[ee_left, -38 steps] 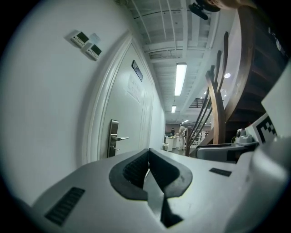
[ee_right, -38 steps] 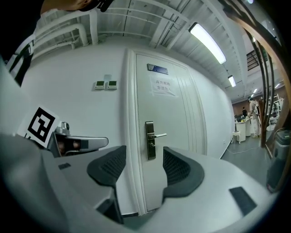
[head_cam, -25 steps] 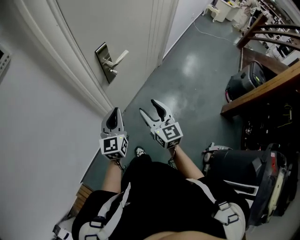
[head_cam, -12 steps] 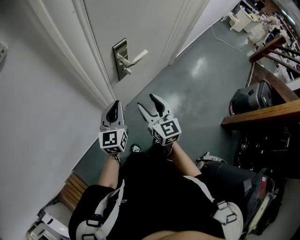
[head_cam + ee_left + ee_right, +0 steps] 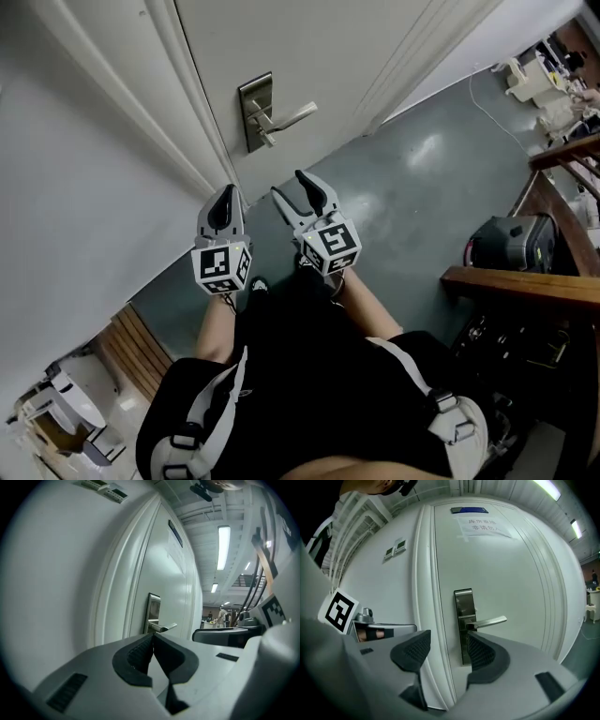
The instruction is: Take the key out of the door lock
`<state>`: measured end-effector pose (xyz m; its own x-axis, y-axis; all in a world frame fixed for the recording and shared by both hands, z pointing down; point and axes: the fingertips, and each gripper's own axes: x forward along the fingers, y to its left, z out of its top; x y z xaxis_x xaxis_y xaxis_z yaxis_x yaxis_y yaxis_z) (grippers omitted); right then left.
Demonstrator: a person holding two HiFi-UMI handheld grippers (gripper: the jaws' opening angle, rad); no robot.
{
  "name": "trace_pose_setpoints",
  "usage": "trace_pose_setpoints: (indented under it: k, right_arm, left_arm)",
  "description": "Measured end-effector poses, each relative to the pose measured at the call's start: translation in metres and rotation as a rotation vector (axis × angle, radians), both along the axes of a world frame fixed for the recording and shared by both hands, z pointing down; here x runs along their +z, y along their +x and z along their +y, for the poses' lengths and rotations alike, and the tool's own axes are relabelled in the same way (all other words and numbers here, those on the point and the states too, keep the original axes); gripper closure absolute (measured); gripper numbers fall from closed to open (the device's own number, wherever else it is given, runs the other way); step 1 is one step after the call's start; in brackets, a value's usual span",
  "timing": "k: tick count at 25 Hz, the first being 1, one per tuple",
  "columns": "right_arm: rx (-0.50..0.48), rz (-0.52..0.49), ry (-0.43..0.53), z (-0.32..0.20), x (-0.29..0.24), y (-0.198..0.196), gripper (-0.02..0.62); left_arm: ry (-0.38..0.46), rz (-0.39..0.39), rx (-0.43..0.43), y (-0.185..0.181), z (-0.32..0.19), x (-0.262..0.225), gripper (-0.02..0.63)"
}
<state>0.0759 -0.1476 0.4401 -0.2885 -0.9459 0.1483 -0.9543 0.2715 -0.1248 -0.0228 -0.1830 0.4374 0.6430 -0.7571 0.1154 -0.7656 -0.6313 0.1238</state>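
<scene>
door (image 5: 309, 47): facing both claws, well apart
lock plate (image 5: 255, 111): lining up dead ahead of right claw (image 5: 290, 186), long axis vertical
right claw: gaping open, gripping nothing
left claw (image 5: 225, 195): sitting pinched closed, empty
key: not showing, probably hiding below the handle (image 5: 289, 118)

Head view steeply downward, gripper views level, fairly near, all sharing the door handle (image 5: 286, 117)

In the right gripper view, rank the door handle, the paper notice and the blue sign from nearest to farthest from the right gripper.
1. The door handle: straight ahead of the right gripper, on the lock plate, just beyond the open jaws.
2. The paper notice: higher up, well above the handle.
3. The blue sign: topmost, just above the notice.
</scene>
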Motion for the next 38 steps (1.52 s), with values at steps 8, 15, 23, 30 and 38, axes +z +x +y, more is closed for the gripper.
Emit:
trace_pose_setpoints:
  k: [8, 15, 23, 30, 38]
  right_arm:
    - [-0.171, -0.014, -0.05, -0.024, 0.026, 0.032, 0.342]
    - [-0.248, -0.084, -0.123, -0.026, 0.059, 0.05, 0.347]
    - [-0.276, -0.161, -0.187, -0.046, 0.083, 0.044, 0.359]
    - [-0.28, -0.28, -0.229, -0.072, 0.096, 0.038, 0.367]
    - [-0.248, -0.399, -0.26, -0.103, 0.099, 0.038, 0.373]
  left_arm:
    - [-0.037, -0.029, -0.196, 0.021, -0.001, 0.028, 0.583]
    - [-0.091, -0.034, -0.291, 0.04, 0.01, 0.058, 0.583]
    - [-0.096, -0.077, -0.347, 0.037, 0.003, 0.079, 0.583]
    - [-0.11, -0.1, -0.361, 0.031, -0.013, 0.095, 0.583]
    - [-0.136, -0.093, -0.359, 0.031, -0.032, 0.101, 0.583]
